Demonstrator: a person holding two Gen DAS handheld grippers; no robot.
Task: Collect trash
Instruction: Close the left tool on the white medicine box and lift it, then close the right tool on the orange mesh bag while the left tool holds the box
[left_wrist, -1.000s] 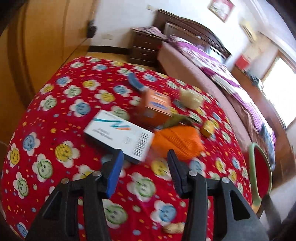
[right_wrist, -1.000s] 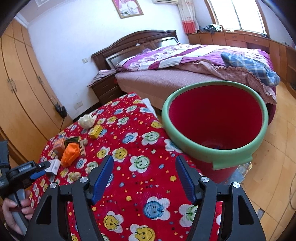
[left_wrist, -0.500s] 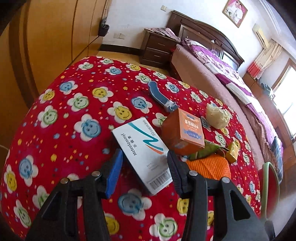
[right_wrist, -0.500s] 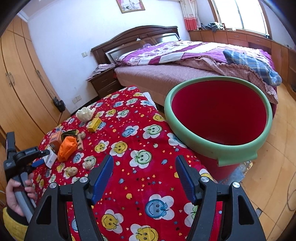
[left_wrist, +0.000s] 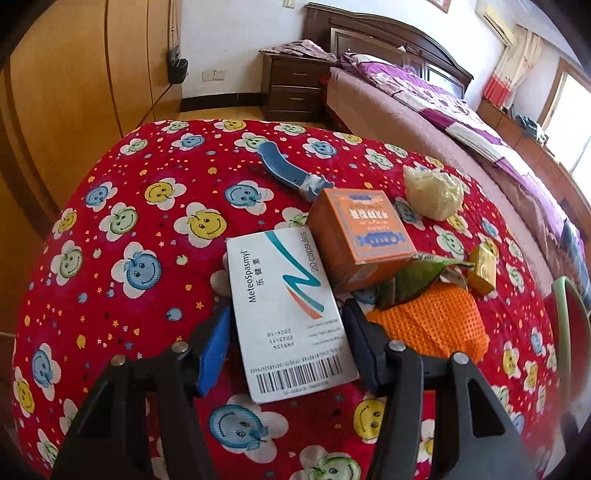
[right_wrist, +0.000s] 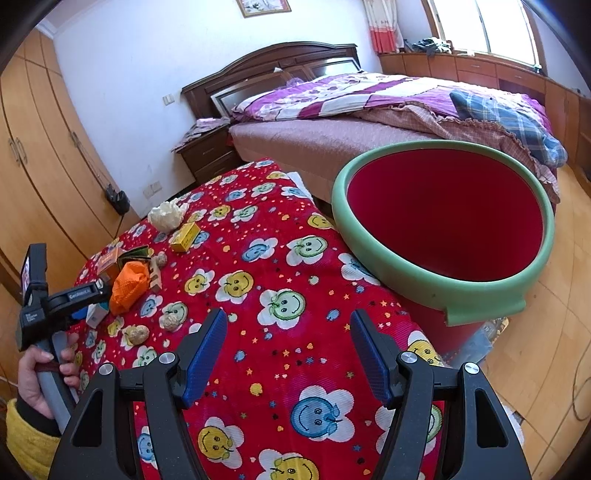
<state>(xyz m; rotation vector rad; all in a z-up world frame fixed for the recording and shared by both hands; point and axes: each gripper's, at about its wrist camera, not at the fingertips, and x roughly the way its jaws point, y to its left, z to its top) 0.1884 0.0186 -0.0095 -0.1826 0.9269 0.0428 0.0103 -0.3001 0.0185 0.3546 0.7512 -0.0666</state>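
Observation:
A white medicine box (left_wrist: 291, 310) lies flat on the red smiley tablecloth (left_wrist: 122, 229), its near end between the open fingers of my left gripper (left_wrist: 286, 332), one finger on each side. Beside it sit an orange box (left_wrist: 360, 236), an orange mesh bag (left_wrist: 432, 325), a small yellow box (left_wrist: 482, 271), a crumpled pale wad (left_wrist: 434, 192) and a blue curved handle (left_wrist: 284, 170). My right gripper (right_wrist: 286, 349) is open and empty above the cloth. The red bin with a green rim (right_wrist: 443, 218) stands at the table's right edge.
Small brownish lumps (right_wrist: 136, 334) lie on the cloth near the left gripper (right_wrist: 62, 299). A bed (right_wrist: 388, 110), a nightstand (left_wrist: 295, 81) and wooden wardrobes (right_wrist: 40, 147) surround the table. Wooden floor (right_wrist: 554, 332) lies to the right.
My left gripper has moved forward and down, so the white medicine box now lies between its fingers. The right gripper has shifted slightly; the bin looks a little nearer.

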